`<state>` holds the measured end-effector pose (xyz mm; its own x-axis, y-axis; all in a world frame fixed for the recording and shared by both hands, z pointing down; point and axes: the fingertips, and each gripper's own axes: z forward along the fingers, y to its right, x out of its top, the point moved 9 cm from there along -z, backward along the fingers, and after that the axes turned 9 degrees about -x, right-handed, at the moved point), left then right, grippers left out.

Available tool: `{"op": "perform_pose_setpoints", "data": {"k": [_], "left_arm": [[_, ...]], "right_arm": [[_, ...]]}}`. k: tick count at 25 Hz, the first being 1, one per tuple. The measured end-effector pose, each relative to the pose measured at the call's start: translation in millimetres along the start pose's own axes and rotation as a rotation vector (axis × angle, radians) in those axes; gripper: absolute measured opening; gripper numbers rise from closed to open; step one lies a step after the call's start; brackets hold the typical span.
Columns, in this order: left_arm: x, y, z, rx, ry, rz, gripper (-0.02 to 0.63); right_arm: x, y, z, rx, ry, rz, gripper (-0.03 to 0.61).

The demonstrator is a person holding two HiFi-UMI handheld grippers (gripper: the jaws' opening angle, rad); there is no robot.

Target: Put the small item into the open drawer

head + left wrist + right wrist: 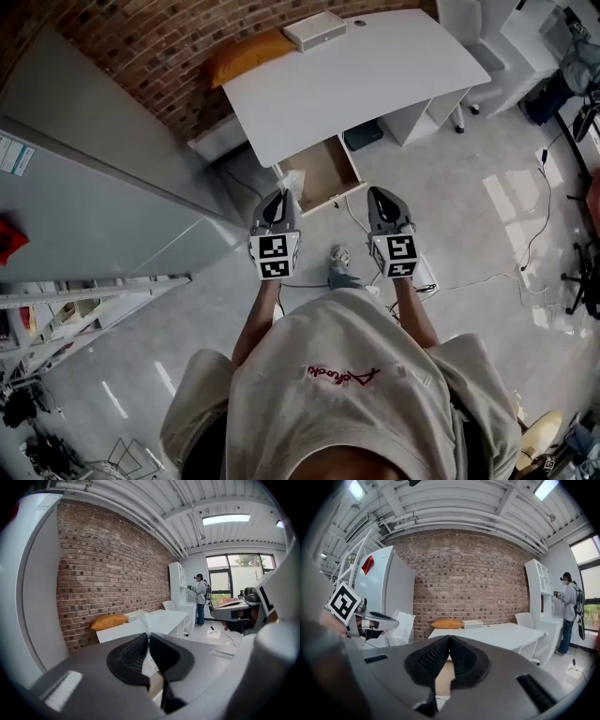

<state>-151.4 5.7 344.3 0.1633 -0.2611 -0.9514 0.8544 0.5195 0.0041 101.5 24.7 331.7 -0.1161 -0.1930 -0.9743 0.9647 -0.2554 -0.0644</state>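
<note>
My left gripper (281, 194) is shut on a small clear plastic bag (292, 178), which sticks up from the pinched fingertips in the left gripper view (152, 620). It hangs just short of the open wooden drawer (330, 174) under the white desk (356, 75). My right gripper (380, 194) is level with it to the right, jaws shut with nothing between them (449, 639). The right gripper view also shows the left gripper (363, 620) with the bag (403, 620) at the left.
An orange cushion (246, 54) and a white box (315, 30) lie at the desk's far edge by the brick wall. A tall grey cabinet (84, 187) stands at the left. Cables and a power strip (422, 279) lie on the floor. A person (568, 606) stands far right.
</note>
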Motion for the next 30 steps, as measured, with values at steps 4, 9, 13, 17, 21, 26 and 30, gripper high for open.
{"op": "perform_pose_setpoints", "data": {"k": [4,9,13,17,21,26,30], "left_arm": [[14,-8,29,0.009,0.008,0.002,0.018],[27,-12,62,0.019,0.005,-0.003,0.018],[36,-13,84,0.027,-0.001,-0.003,0.018],[45,-12,104,0.042,-0.007,0.002,0.018],[52,-15,114,0.054,-0.009,0.003,0.018],[52,-14,120,0.051,-0.031,0.007,0.018],[47,-13,125,0.039,-0.056,0.001,0.018]], "right_arm": [[10,16,29,0.012,-0.004,-0.004,0.012],[20,39,57,0.018,0.032,0.003,0.012],[21,56,76,0.027,0.025,0.011,0.012],[20,72,92,0.050,-0.006,0.021,0.012],[22,79,105,0.067,-0.008,0.024,0.012],[20,84,111,0.071,0.001,0.040,0.012],[15,87,112,0.069,-0.022,0.042,0.012]]}}
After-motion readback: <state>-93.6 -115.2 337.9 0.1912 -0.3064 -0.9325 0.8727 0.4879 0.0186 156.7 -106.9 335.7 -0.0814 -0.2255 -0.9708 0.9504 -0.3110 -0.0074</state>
